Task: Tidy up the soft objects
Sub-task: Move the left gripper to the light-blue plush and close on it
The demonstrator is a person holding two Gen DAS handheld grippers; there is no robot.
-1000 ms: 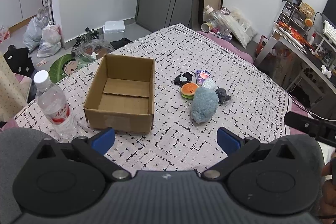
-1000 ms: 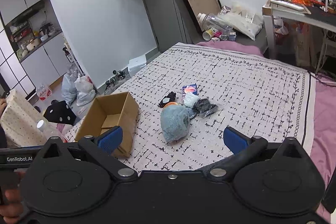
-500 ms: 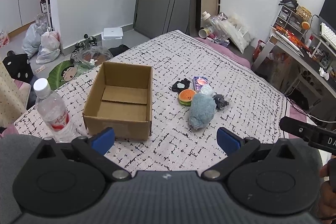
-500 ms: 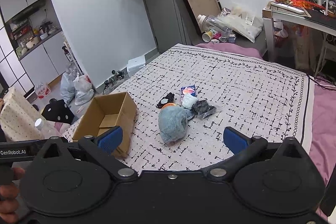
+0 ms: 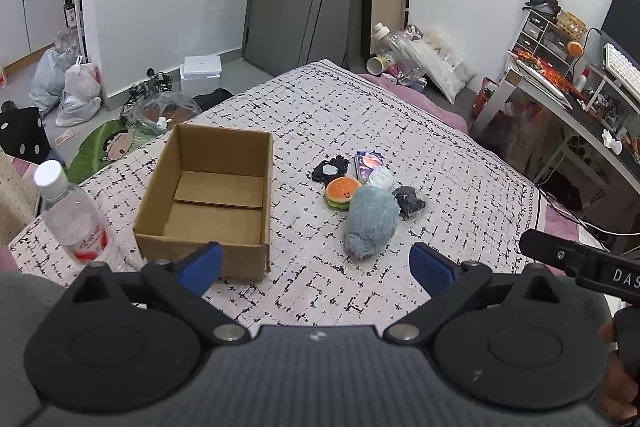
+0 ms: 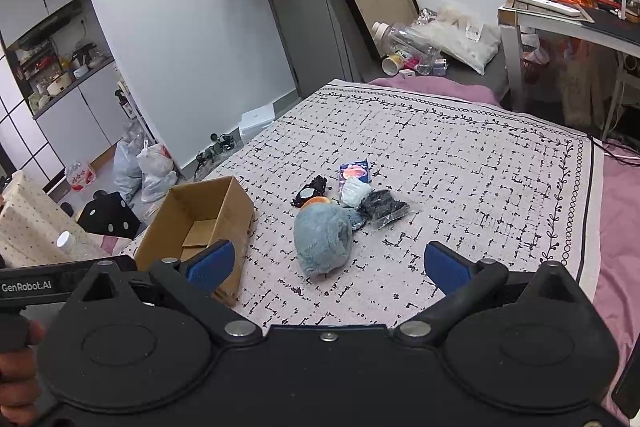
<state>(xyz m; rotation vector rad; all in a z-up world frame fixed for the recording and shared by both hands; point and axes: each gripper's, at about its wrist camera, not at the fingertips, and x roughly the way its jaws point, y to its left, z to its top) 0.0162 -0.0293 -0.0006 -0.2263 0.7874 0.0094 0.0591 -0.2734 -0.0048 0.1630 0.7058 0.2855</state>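
Observation:
An open, empty cardboard box (image 5: 208, 203) (image 6: 200, 219) stands on the patterned bedspread. To its right lies a cluster of soft objects: a fluffy blue plush (image 5: 372, 221) (image 6: 322, 241), an orange burger-shaped toy (image 5: 342, 191), a black pouch (image 5: 330, 169) (image 6: 310, 191), a purple packet (image 5: 369, 163) (image 6: 354, 171), a white bundle (image 6: 354, 191) and a black bagged item (image 5: 409, 201) (image 6: 382, 207). My left gripper (image 5: 316, 267) is open and empty, held above the near edge of the bed. My right gripper (image 6: 328, 267) is open and empty, also short of the plush.
A clear water bottle (image 5: 72, 215) with a red label stands left of the box. The bedspread (image 5: 460, 187) reaches to a pink edge on the right. A desk (image 6: 560, 23) and floor clutter (image 6: 420, 47) lie beyond the bed.
Both grippers have pulled back and up a little; the box and the soft objects look smaller and farther. Nothing on the bed has moved.

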